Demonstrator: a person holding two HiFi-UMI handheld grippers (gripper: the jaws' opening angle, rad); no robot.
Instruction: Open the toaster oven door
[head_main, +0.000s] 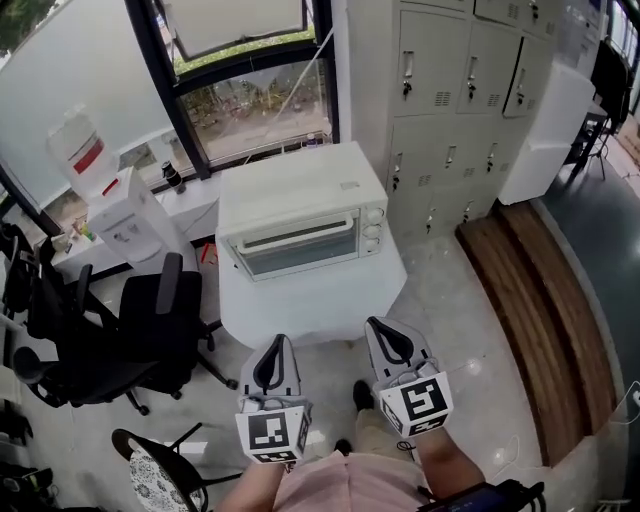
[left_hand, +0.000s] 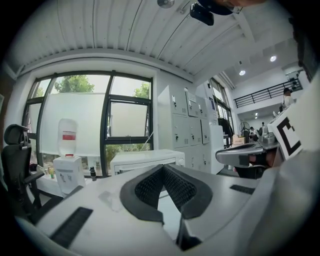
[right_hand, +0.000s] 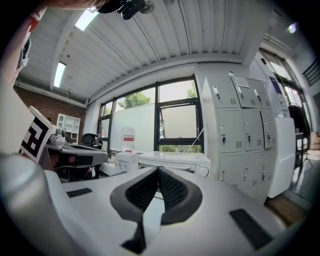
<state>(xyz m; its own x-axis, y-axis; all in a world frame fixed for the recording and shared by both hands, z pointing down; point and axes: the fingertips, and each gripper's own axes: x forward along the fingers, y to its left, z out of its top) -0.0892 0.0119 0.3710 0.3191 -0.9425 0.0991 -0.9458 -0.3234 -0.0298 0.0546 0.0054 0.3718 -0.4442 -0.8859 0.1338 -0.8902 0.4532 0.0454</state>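
A white toaster oven (head_main: 300, 213) stands on a white table (head_main: 310, 300), its glass door (head_main: 298, 247) closed, handle along the door's top, knobs at the right. The oven (left_hand: 145, 159) shows ahead in the left gripper view, and the oven (right_hand: 175, 161) again in the right gripper view. My left gripper (head_main: 272, 361) and right gripper (head_main: 389, 342) hover low in the head view, short of the table's near edge, well apart from the oven. Both are shut with nothing between the pads. The left gripper (left_hand: 162, 169) and right gripper (right_hand: 158, 171) tips meet.
A black office chair (head_main: 130, 330) stands left of the table. A water dispenser (head_main: 125, 215) with a bottle is at the back left by the window. Grey lockers (head_main: 460, 110) line the wall at the right. A wooden step (head_main: 540, 320) runs along the right.
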